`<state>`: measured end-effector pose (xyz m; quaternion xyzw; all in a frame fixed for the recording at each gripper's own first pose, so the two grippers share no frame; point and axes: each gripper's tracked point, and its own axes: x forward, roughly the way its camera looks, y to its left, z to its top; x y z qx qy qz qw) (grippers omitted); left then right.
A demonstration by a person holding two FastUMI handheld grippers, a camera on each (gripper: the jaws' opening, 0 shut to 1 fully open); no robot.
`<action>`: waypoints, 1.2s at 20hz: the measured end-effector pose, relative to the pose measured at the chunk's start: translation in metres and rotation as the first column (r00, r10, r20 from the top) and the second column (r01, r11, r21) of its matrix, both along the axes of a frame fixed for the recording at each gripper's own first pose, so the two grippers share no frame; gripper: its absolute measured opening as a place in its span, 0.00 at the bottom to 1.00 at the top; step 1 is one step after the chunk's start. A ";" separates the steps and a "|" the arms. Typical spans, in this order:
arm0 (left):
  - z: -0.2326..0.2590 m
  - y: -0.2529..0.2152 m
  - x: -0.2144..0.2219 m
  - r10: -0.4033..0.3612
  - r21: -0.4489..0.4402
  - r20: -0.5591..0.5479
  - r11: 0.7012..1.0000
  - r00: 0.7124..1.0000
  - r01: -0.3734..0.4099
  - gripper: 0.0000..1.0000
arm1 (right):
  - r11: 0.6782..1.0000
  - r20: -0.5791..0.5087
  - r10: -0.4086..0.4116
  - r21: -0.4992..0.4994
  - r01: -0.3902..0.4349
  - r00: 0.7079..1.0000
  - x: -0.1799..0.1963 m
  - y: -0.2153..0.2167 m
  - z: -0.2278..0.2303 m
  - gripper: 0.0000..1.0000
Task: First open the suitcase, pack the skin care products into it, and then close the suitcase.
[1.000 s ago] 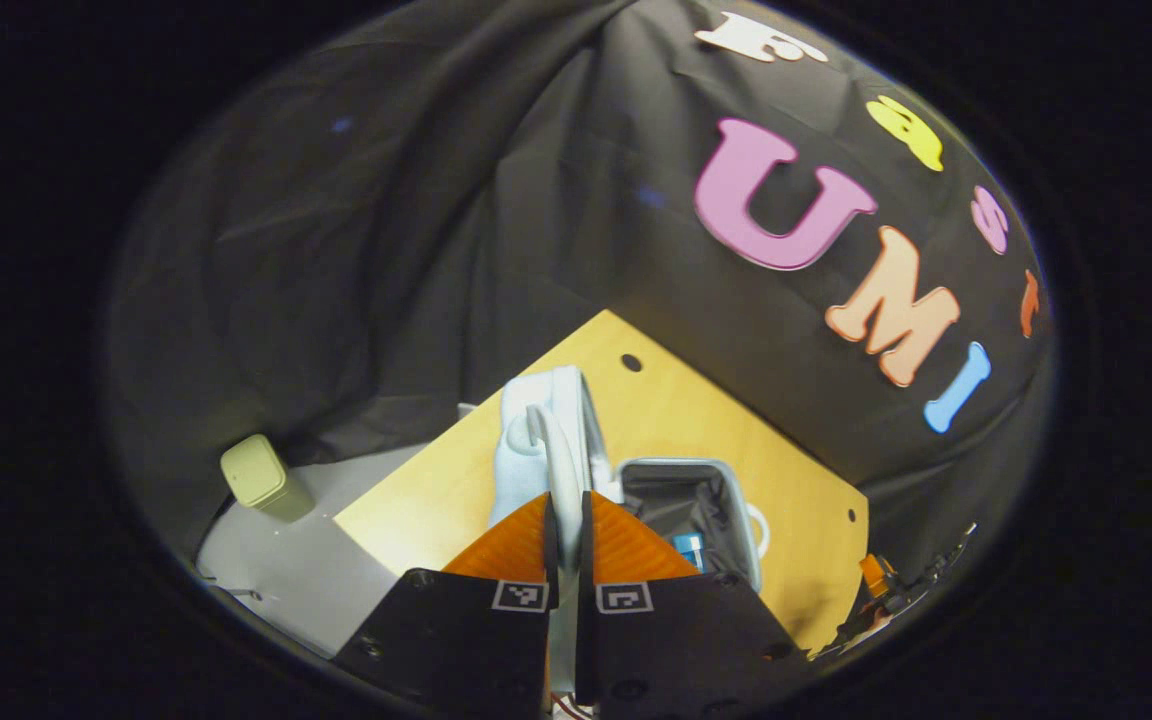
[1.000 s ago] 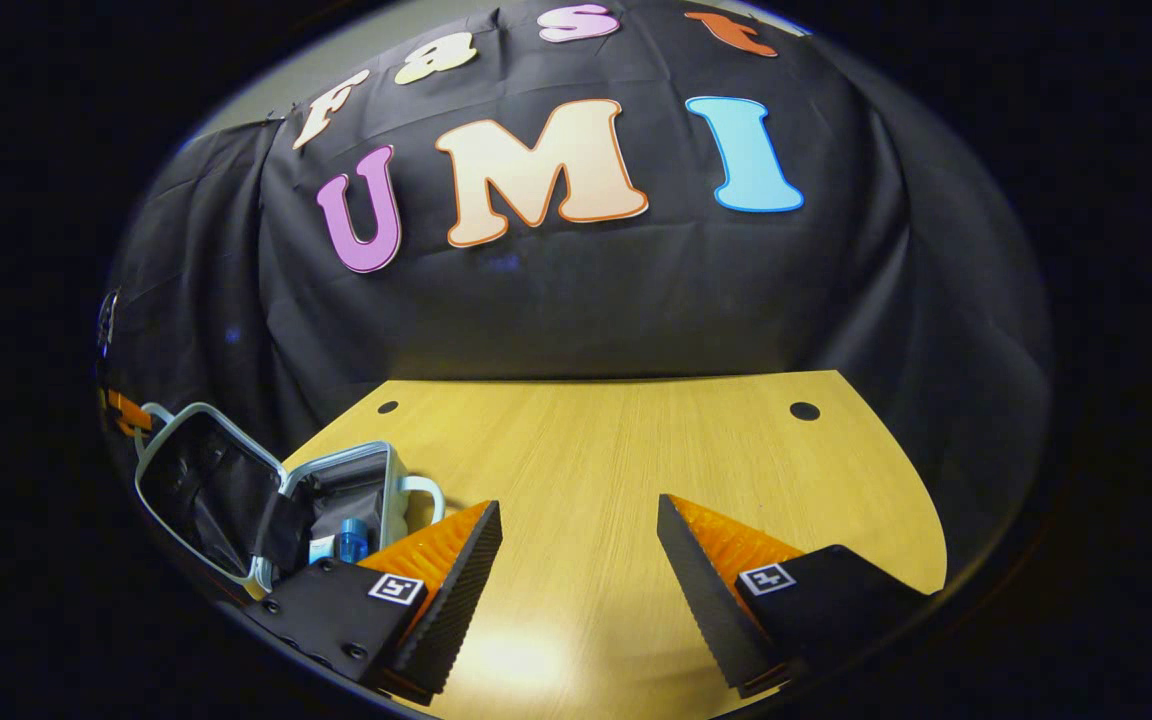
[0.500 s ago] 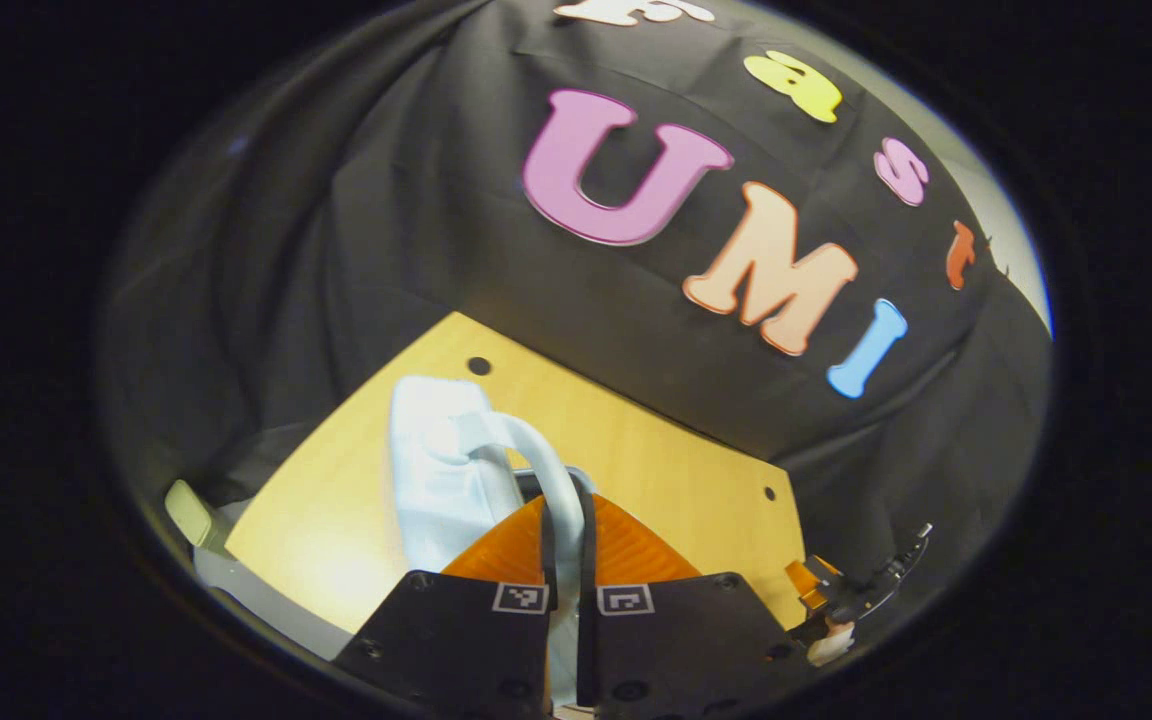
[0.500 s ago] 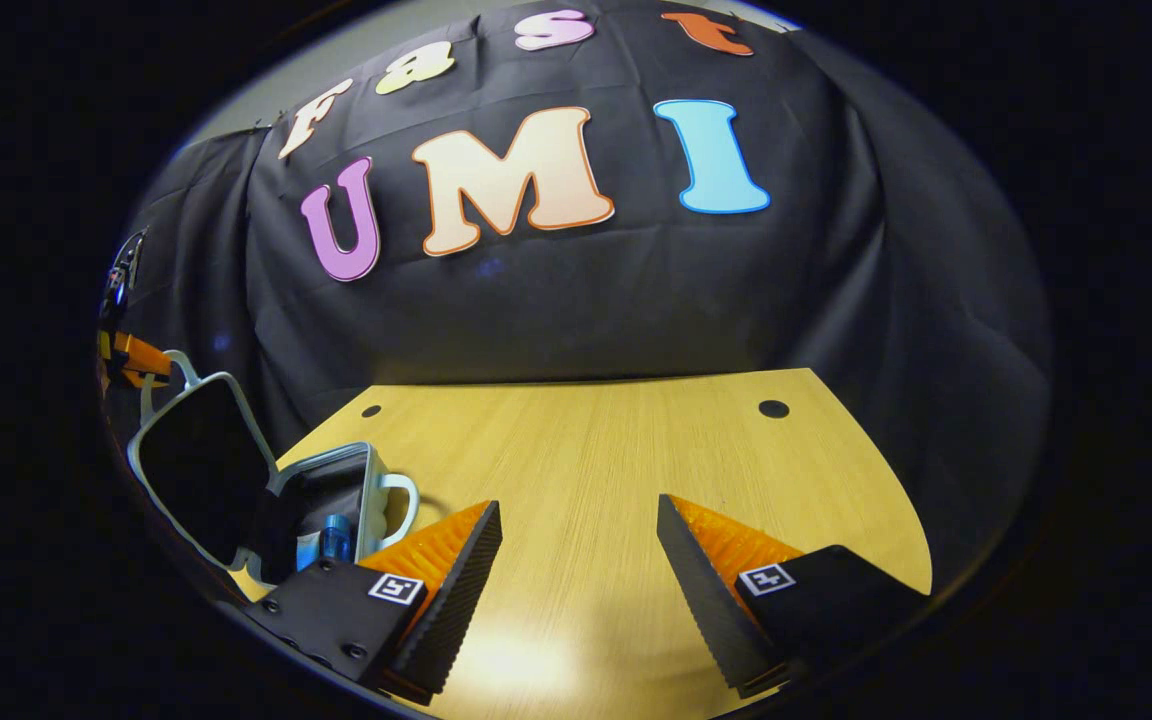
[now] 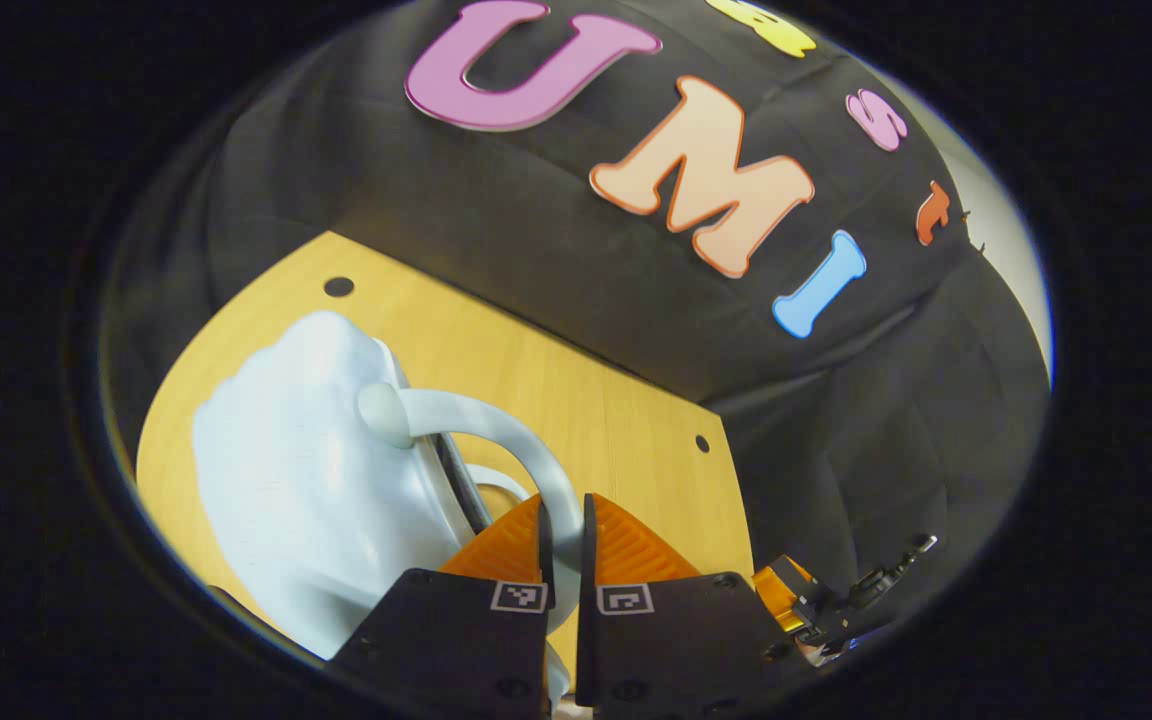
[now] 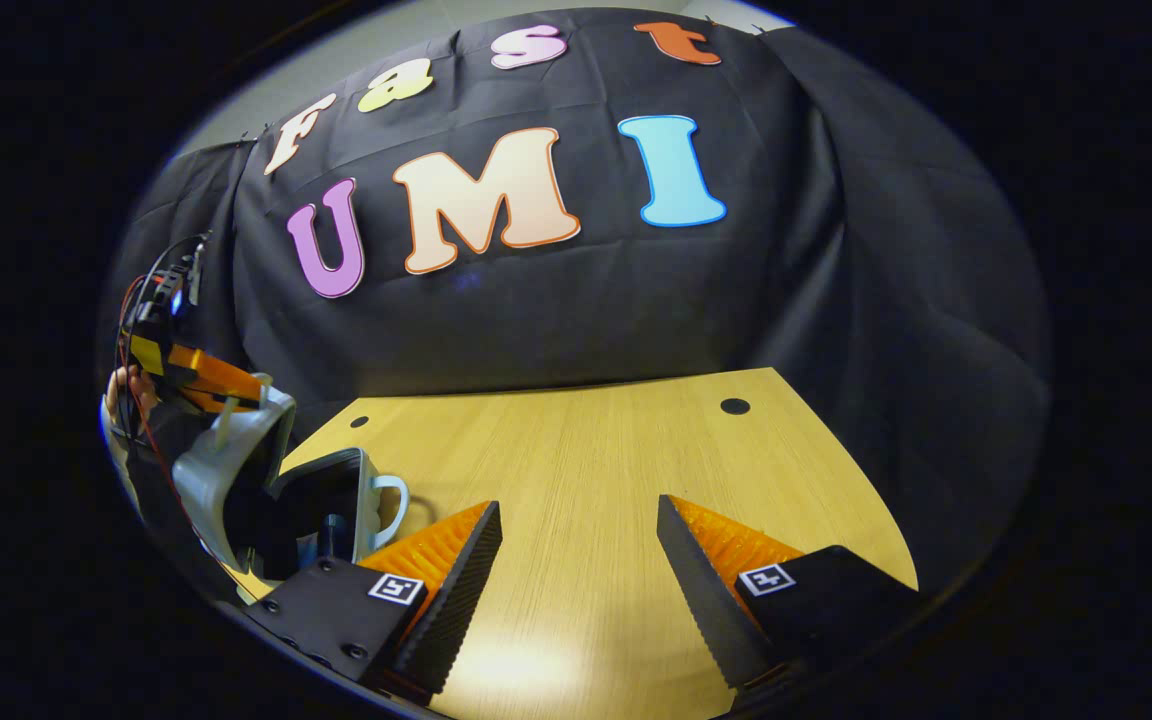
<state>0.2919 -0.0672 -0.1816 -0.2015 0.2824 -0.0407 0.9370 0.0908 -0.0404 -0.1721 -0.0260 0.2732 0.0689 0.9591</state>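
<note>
A small pale blue suitcase lies at the left of the wooden table (image 6: 586, 450). Its lid (image 5: 316, 470) leans partly down over the base (image 6: 354, 478), leaving a gap. My left gripper (image 5: 563, 510) is shut on the lid's curved handle (image 5: 496, 425). In the right gripper view the same gripper (image 6: 201, 375) sits atop the tilted lid (image 6: 221, 465), with a hand (image 6: 121, 395) behind it. A skin care bottle (image 6: 334, 530) shows dimly inside the base. My right gripper (image 6: 576, 520) hovers open over bare table to the suitcase's right, holding nothing.
The base's own handle (image 6: 391, 500) sticks out toward my right gripper. The table has small round holes (image 6: 735, 406) near its far edge, with the black cloth wall close behind. The right gripper (image 5: 806, 600) shows at the lower right of the left gripper view.
My left gripper has swung the lid by its handle from wide open down toward the base, narrowing the gap. The right gripper has stayed open, nearly still.
</note>
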 end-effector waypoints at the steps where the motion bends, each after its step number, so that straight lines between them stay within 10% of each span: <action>1: -0.016 -0.008 0.008 -0.010 0.005 -0.029 1.000 1.000 0.010 0.04 | 1.000 0.001 -0.009 -0.003 0.009 1.000 -0.004 -0.004 0.001 0.98; 16: -0.134 -0.034 0.041 0.002 0.139 -0.289 0.989 0.957 0.040 0.13 | 0.998 0.018 -0.058 0.009 0.058 0.998 -0.022 -0.033 0.011 0.94; 24: -0.094 -0.086 0.008 -0.075 0.246 -0.162 0.963 0.984 0.113 0.89 | 0.999 0.069 -0.027 0.036 0.024 0.997 -0.017 -0.038 0.034 0.98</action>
